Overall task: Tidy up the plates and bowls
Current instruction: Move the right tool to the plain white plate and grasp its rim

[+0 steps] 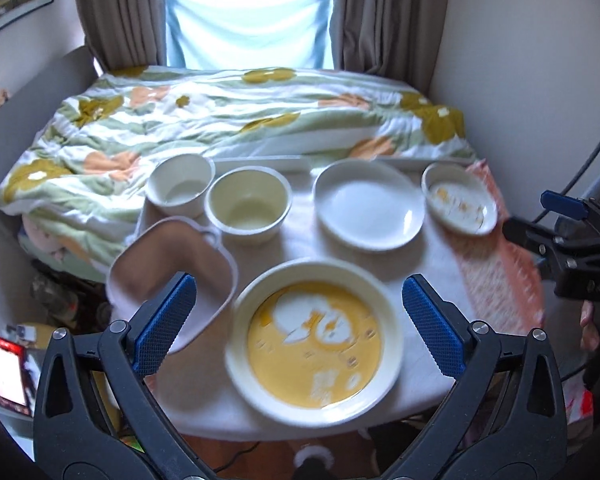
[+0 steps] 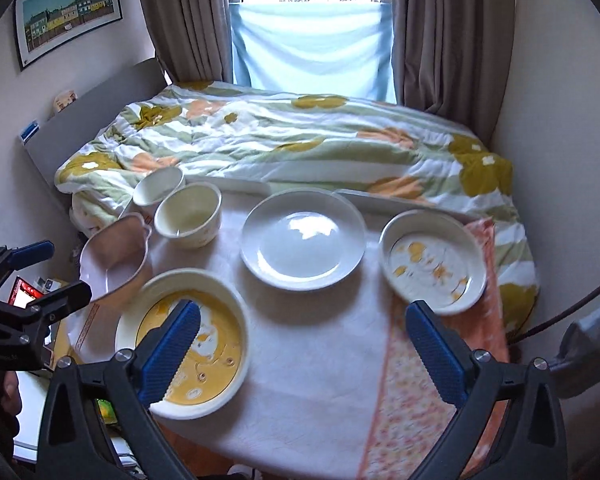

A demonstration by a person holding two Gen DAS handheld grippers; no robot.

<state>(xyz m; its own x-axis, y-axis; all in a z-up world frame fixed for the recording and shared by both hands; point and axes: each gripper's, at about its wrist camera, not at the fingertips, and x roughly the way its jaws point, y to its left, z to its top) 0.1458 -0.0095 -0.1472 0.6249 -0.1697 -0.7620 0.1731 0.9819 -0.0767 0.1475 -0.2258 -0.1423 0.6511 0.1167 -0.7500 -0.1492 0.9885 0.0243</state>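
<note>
A yellow cartoon plate (image 1: 314, 338) (image 2: 188, 340) lies at the table's near edge, between my open left gripper's (image 1: 296, 324) fingers but below them. Behind it stand a pink handled dish (image 1: 172, 264) (image 2: 114, 254), a cream bowl (image 1: 248, 204) (image 2: 189, 214) and a white bowl (image 1: 180, 186) (image 2: 158, 185). A plain white plate (image 1: 370, 206) (image 2: 302, 240) sits mid-table. A small patterned plate (image 1: 460, 200) (image 2: 432, 262) lies at the right. My right gripper (image 2: 304, 344) is open and empty, above the cloth, near the small plate.
The table wears a white cloth (image 2: 320, 368) with an orange patterned cloth (image 2: 424, 400) on its right. A bed with a floral quilt (image 1: 240, 120) lies right behind the table. Curtains and a window stand beyond. Clutter sits on the floor at left (image 1: 8, 376).
</note>
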